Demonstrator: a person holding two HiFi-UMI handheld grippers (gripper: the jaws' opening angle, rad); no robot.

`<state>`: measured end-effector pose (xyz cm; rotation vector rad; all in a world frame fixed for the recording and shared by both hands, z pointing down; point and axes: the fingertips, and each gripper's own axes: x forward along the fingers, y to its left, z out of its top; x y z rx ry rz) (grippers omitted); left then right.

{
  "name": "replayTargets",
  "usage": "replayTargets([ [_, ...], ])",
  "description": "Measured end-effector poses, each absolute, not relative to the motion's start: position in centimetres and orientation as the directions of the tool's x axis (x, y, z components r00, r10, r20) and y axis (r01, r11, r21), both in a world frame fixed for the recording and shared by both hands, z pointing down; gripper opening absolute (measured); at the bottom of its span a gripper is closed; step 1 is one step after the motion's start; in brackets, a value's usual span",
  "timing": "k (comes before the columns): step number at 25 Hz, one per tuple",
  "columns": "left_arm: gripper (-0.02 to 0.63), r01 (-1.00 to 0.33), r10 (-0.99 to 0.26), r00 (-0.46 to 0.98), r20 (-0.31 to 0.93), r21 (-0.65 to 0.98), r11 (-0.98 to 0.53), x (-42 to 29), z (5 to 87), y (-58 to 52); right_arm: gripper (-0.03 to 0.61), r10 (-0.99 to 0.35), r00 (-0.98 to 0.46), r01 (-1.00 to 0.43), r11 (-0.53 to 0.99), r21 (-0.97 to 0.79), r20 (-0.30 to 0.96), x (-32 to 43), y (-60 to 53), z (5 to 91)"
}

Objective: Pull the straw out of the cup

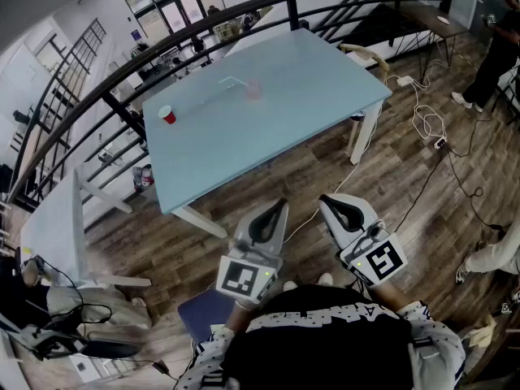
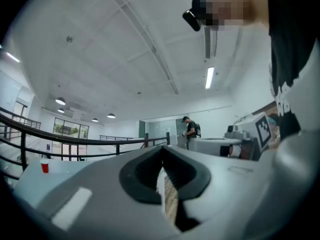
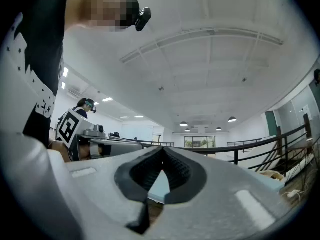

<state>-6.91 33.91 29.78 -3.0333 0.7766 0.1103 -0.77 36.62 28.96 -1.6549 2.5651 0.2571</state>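
The left tongs (image 1: 275,211) and the right tongs (image 1: 331,204) are held side by side close to the person's body, above the brown wooden plank floor (image 1: 268,177), both pointing towards the pale blue rectangular desk (image 1: 284,120) ahead of them. In the left gripper view the left tongs (image 2: 162,150) are clenched with their tips meeting, and only a thin slit lower down shows a strip of floor; nothing is between them. In the right gripper view the right tongs (image 3: 161,160) are clenched tip to tip in the same way and hold nothing, with a sliver of the blue desk top showing through the gap below the tips. The small translucent pink cup (image 1: 254,89) stands well ahead of both tongs on the far part of the desk, untouched. The thin white bent straw (image 1: 231,79) rises from it and leans to the left, though the picture is soft there. A small red plastic cup (image 1: 166,114) stands on the desk ahead and to the left of the left tongs, well apart from the pink cup, and it also shows at the left of the left gripper view (image 2: 44,165). A dark curved metal railing (image 1: 122,71) runs beyond the desk. White cables (image 1: 422,120) lie on the floor ahead and to the right of the right tongs.
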Motion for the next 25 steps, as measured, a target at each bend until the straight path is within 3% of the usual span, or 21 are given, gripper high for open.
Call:
replayTargets([
  [7, -0.011, -0.481, -0.474, 0.875, -0.095, -0.058, -0.875, -6.9, 30.5, 33.3, 0.000, -0.899, -0.415, -0.910, 0.409, 0.074, -0.142, -0.4, 36.4, 29.3],
  [25, -0.011, -0.506, -0.503, 0.862, -0.062, -0.044, -0.861, -4.5, 30.6, 33.4, 0.000, -0.886, -0.429, -0.903, 0.428, 0.041, -0.174, 2.5, 36.1, 29.5],
])
